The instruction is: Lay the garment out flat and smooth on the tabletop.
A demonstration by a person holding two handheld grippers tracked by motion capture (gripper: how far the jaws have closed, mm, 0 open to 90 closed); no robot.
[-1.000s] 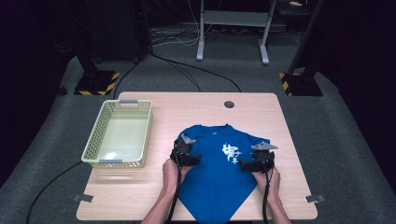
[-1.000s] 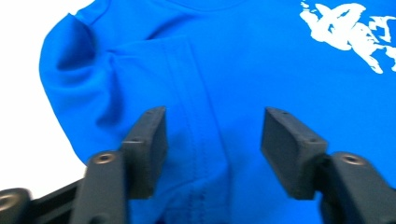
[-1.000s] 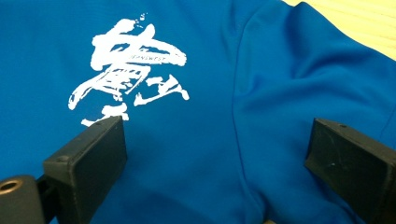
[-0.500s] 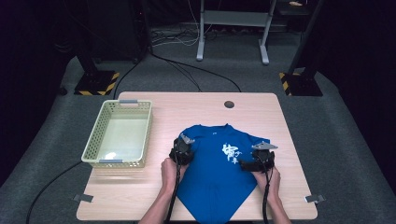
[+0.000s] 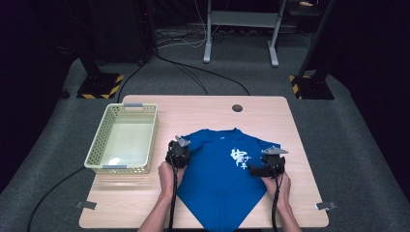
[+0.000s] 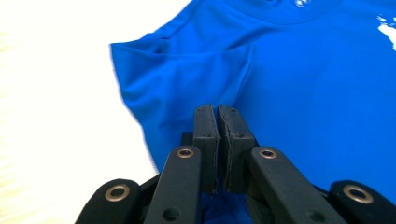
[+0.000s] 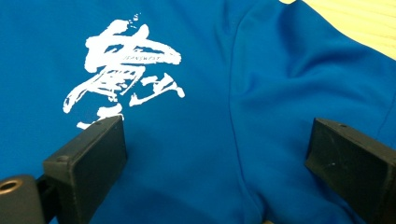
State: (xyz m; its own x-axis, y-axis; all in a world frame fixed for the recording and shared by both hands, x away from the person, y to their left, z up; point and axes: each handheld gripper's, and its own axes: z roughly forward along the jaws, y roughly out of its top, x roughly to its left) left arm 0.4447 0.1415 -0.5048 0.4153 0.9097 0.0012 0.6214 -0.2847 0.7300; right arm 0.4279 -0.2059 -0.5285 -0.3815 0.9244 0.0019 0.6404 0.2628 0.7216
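One blue T-shirt (image 5: 220, 179) is spread beside one yellow basket (image 5: 123, 138). Its sleeve has just been pinched by the left tool (image 6: 218, 122); the right tool (image 7: 217, 161) is held apart above it.

Bare table (image 5: 203, 113) lies open at twelve o'clock beyond the blue shirt (image 5: 217, 179), with a round grommet hole (image 5: 237, 108) there. The yellow basket (image 5: 123, 137) blocks the ten o'clock side, just beside the left gripper (image 5: 177, 153). At three o'clock, bare wood stays free past the right gripper (image 5: 263, 166).

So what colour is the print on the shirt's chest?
White, brush-style lettering on the blue T-shirt; clearest in the right gripper view.
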